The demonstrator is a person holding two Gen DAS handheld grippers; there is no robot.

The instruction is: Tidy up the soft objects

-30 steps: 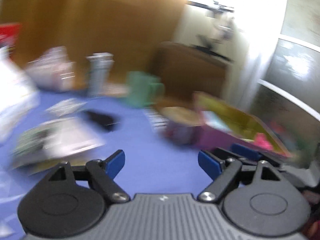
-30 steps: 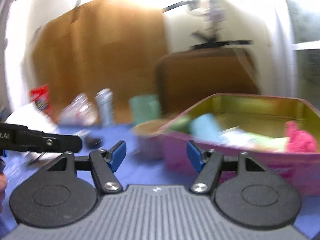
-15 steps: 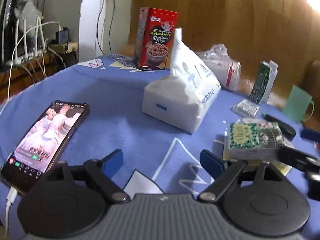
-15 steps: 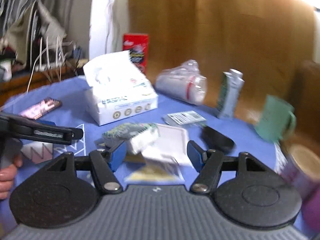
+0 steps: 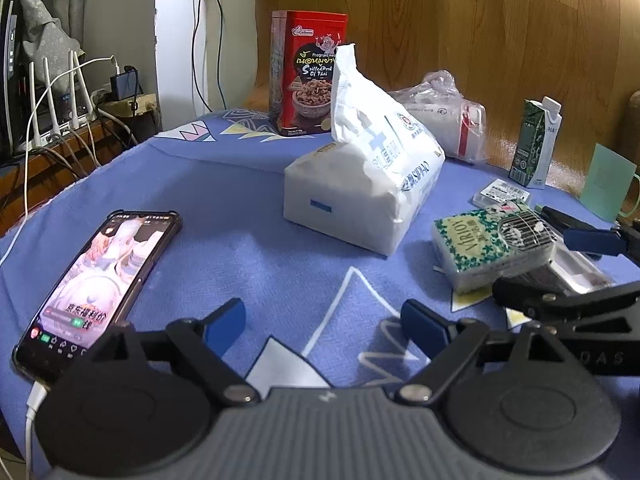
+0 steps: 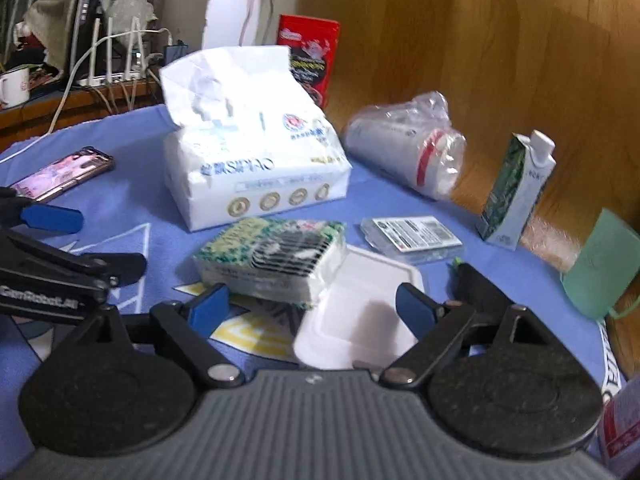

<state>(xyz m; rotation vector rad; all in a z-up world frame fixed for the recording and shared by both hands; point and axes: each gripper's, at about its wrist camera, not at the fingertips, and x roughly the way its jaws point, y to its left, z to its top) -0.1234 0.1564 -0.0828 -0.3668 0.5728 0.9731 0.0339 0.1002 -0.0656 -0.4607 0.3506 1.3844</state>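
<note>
A green-patterned small tissue pack (image 6: 276,260) lies on the blue cloth, resting partly on a white lidded box (image 6: 360,312). My right gripper (image 6: 308,312) is open just in front of it, empty. The pack also shows in the left wrist view (image 5: 492,248). A large white tissue pack (image 5: 368,184) stands behind it and shows in the right wrist view (image 6: 252,160) too. My left gripper (image 5: 324,328) is open and empty over bare cloth, left of the small pack.
A phone (image 5: 96,280) lies at the left on its cable. A red snack box (image 5: 308,80), bagged paper cups (image 6: 408,152), a green carton (image 6: 516,192), a green mug (image 6: 604,264), a flat packet (image 6: 412,236) and a wooden wall stand behind.
Both grippers swung left, away from the pink tin, to the tissue packs. Since half a second ago the right gripper has closed in on the small green pack. Both stay open.
</note>
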